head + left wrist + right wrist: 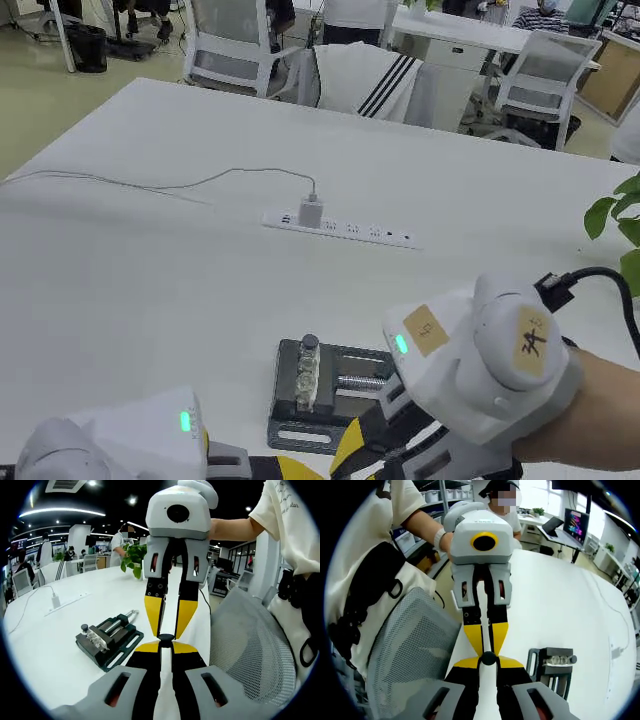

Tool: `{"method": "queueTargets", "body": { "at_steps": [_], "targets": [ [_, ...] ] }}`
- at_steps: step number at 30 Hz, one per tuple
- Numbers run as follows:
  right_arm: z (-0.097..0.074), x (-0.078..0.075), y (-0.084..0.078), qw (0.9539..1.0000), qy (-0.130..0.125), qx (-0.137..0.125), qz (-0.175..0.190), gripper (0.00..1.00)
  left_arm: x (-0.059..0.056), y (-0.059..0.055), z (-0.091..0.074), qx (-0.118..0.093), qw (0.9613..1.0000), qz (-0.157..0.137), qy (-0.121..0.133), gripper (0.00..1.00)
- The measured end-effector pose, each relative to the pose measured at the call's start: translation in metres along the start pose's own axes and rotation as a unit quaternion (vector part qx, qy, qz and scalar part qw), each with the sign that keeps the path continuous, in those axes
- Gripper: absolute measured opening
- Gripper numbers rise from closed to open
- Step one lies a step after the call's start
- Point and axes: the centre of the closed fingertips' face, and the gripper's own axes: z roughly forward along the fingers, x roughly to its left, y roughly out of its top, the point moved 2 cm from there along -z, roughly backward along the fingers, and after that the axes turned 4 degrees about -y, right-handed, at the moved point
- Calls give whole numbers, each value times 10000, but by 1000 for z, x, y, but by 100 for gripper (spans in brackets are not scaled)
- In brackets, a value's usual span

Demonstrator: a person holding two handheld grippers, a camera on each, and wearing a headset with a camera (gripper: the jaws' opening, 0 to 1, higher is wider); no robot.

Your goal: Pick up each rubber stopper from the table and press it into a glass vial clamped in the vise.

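Left tool (165, 645) and right tool (489, 662) meet tip to tip, each pinching the small black rubber stopper (165, 637); its axis is unclear. Beyond, on the desk (150, 280), the vise (300, 434) clamps a glass vial (308, 374), long axis upright.

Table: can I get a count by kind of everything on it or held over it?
Grippers: 2 (left gripper, right gripper)
Rubber stopper, between both pairs of jaws: 1
Vise: 1
Power strip: 1
Charger with cable: 1
Total: 6, leaving out the glass vials in the vise, too crowded to count.
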Motion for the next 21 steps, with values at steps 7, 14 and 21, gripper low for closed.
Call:
{"method": "queueTargets", "body": {
  "at_steps": [7,14,21],
  "targets": [
    [-1,0,0,10000,58,55,-4,7,-1,1,1,90,9997,206,-106,3],
    [-1,3,-3,9998,116,129,-47,7,-3,0,3,216,9990,330,-195,3],
    [-2,2,-3,9998,116,113,63,7,-3,0,4,158,9994,269,-166,4]
  ]
}}
